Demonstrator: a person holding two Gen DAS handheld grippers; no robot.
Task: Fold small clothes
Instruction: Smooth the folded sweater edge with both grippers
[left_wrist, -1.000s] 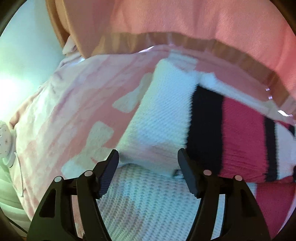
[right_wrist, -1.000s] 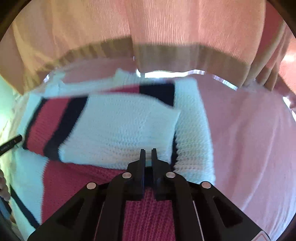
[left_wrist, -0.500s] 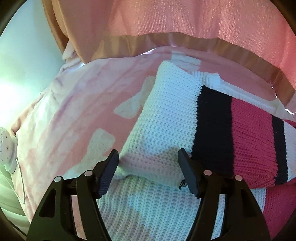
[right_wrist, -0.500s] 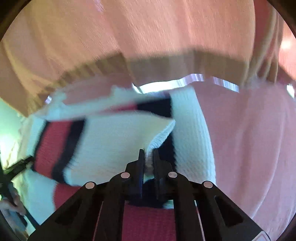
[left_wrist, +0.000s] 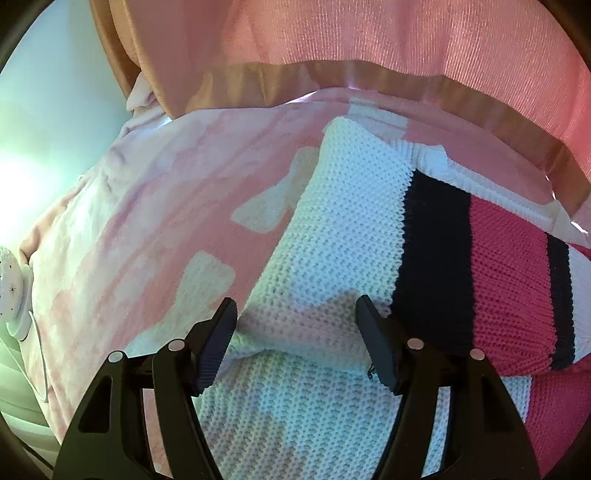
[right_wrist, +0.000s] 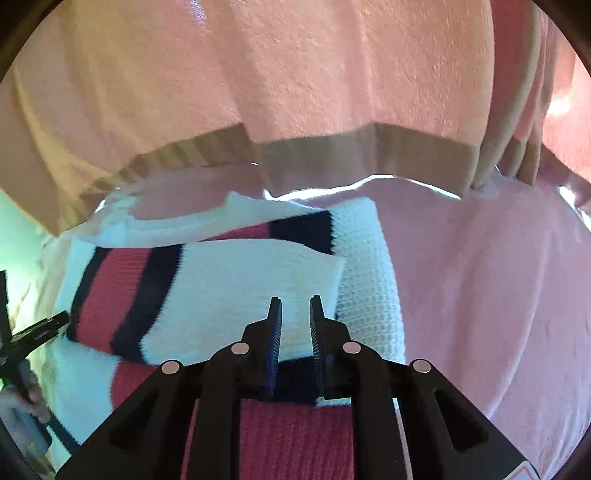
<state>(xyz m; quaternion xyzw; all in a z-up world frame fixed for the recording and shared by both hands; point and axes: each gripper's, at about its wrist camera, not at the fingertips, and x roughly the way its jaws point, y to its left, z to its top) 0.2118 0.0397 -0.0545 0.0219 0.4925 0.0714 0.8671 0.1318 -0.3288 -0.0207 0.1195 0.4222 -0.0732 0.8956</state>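
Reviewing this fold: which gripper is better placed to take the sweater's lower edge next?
Right, probably. The right gripper sits at the striped sweater's folded sleeve edge, jaws opening off it; the left gripper hovers open over its white sleeve.

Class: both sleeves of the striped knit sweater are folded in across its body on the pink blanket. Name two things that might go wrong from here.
1. The right gripper is opening with the folded right sleeve between its fingers; the bulky knit may spring back and unfold.
2. The left gripper stands open over the left sleeve's cuff; a finger could snag the knit and drag it.

Light: you get warm pink light overall.
Glare: it washes out your left view's left edge.
Blur: your right view is soft.
Edges: fisheye bends both views.
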